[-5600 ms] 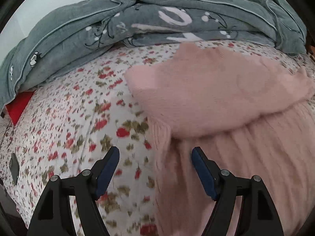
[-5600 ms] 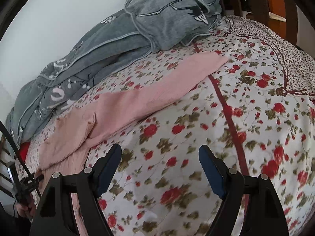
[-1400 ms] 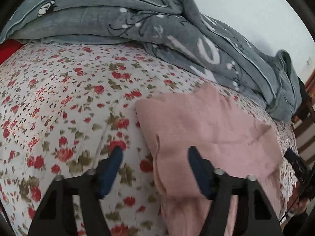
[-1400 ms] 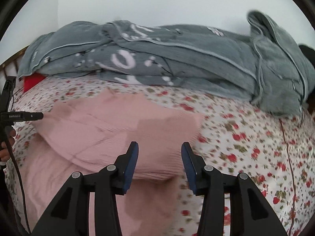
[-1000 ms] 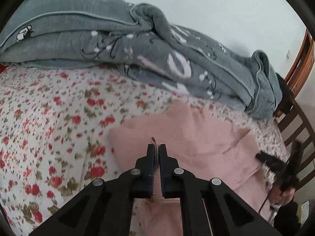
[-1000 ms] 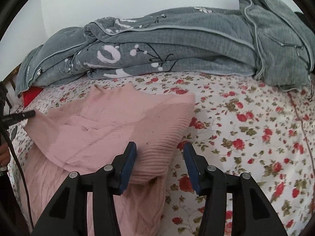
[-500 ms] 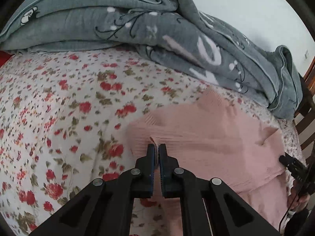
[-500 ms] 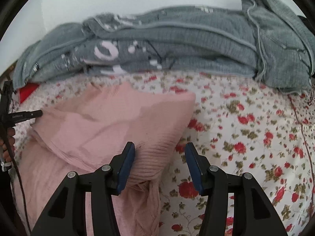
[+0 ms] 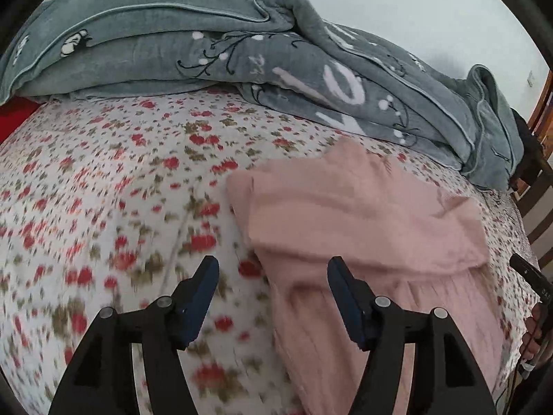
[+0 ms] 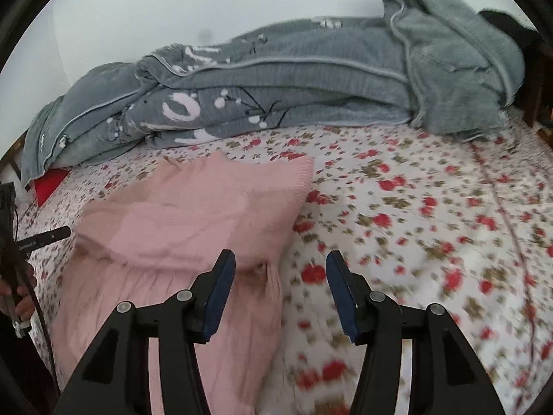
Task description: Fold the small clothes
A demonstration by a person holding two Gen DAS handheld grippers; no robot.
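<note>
Left wrist view: the left gripper (image 9: 271, 278) hangs over the bed's white sheet with red flowers (image 9: 103, 186), its fingers (image 9: 204, 287) opening with nothing clamped; the edge of the pink ribbed knit garment (image 9: 363, 221) lies below the gap. The garment lies partly folded on the sheet, near the rumpled grey quilt with white marks (image 9: 242, 58) behind it. In the right wrist view the right gripper (image 10: 280, 278) has its fingers (image 10: 221, 283) apart, unclamped, above the garment's edge (image 10: 193, 221)
</note>
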